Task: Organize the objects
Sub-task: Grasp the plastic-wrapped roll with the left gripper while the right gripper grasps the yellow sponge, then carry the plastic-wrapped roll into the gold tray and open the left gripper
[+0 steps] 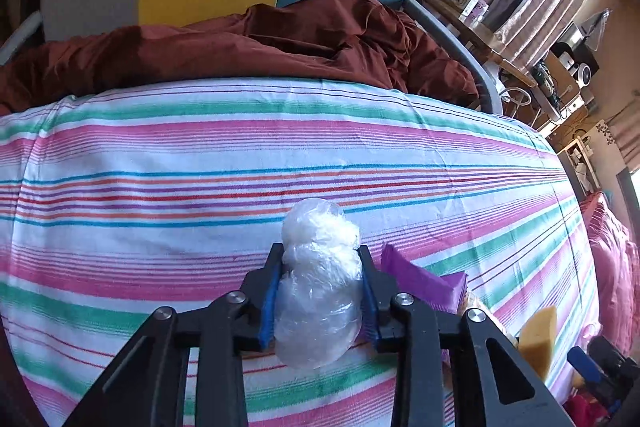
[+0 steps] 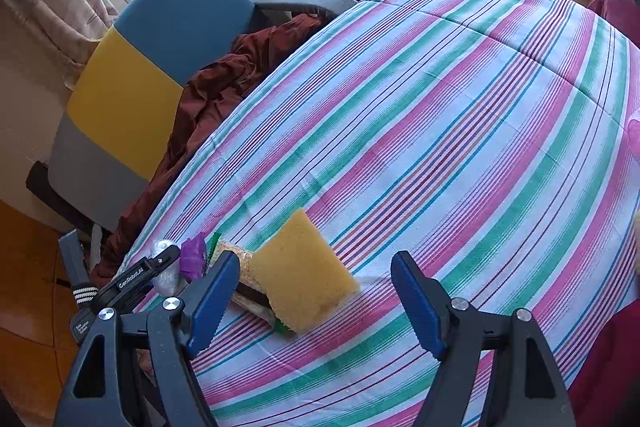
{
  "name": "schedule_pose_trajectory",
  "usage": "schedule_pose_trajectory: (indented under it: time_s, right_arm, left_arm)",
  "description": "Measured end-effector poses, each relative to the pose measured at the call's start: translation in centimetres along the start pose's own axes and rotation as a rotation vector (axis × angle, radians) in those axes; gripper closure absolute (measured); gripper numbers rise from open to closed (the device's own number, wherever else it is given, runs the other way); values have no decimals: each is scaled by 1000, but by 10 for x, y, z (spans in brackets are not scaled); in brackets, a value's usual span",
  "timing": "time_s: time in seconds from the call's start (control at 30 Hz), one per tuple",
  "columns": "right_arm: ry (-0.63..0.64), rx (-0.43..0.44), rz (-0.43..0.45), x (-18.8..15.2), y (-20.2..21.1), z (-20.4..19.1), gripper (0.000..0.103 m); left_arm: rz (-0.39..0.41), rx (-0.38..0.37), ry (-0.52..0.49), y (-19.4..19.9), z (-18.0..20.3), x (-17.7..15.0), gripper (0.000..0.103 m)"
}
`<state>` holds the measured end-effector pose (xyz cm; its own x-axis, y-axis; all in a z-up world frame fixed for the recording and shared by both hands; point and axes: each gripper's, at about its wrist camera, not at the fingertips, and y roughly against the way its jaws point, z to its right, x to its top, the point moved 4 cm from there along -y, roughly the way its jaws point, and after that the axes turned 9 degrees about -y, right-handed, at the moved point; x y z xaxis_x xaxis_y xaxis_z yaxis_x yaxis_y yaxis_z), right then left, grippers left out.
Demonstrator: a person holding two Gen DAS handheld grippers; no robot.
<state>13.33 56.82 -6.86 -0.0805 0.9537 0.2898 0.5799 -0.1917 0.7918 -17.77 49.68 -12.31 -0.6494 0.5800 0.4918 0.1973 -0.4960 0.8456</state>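
Two claws hang over a bed (image 1: 200, 155) with a striped sheet: the left claw (image 1: 320, 283) is squeezed tight on a ball of clear plastic wrap (image 1: 320, 267), just above the sheet near the bed's edge, and the right claw (image 2: 316, 303) is wide apart with nothing in it. Just beside the plastic ball lies a purple packet (image 1: 416, 279), and next to that a yellow sponge (image 2: 300, 275) rests on a flat snack pack (image 2: 244, 291). A brown blanket (image 1: 240, 47) is bunched at the far side.

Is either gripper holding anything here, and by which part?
The left gripper clamps a crumpled clear plastic bundle across its middle. The right gripper stands open, holding nothing.
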Motion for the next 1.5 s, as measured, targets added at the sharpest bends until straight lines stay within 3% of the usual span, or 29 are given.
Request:
schedule_pose_trajectory:
  time_s: [0.23, 0.43, 0.6, 0.83, 0.87, 0.9, 0.93, 1.1, 1.2, 1.33, 1.5]
  right_arm:
    - [9, -7, -20, 0, -9, -2, 24]
    - [56, 7, -43, -3, -18, -13, 18]
    - [107, -81, -70, -7, -33, -13, 18]
    - [204, -136, -89, -18, -44, -23, 18]
    - [228, -152, -90, -21, -46, -25, 20]
    - [261, -178, -78, -23, -46, -26, 37]
    - [297, -202, -66, -25, -47, -29, 46]
    - [383, -233, -40, -34, -41, -36, 49]
    - [403, -201, -12, -37, -28, -44, 49]
    - [448, -66, 3, -44, -15, -65, 49]
    - [579, 33, -72, -69, -25, -94, 49]
  left_arm:
    - [-6, 56, -64, 22, 5, -41, 69]
    - [-24, 54, -67, 44, 14, -80, 69]
    - [-13, 49, -105, 64, 30, -119, 69]
    - [49, 14, -175, 92, 53, -176, 68]
    - [62, 16, -189, 94, 55, -182, 68]
    - [76, 22, -211, 96, 57, -188, 68]
    - [86, 29, -232, 97, 58, -190, 68]
    - [136, 42, -288, 95, 58, -196, 67]
    - [147, 42, -290, 94, 56, -194, 67]
    - [157, 44, -297, 93, 55, -197, 66]
    - [167, 56, -308, 93, 57, -200, 66]
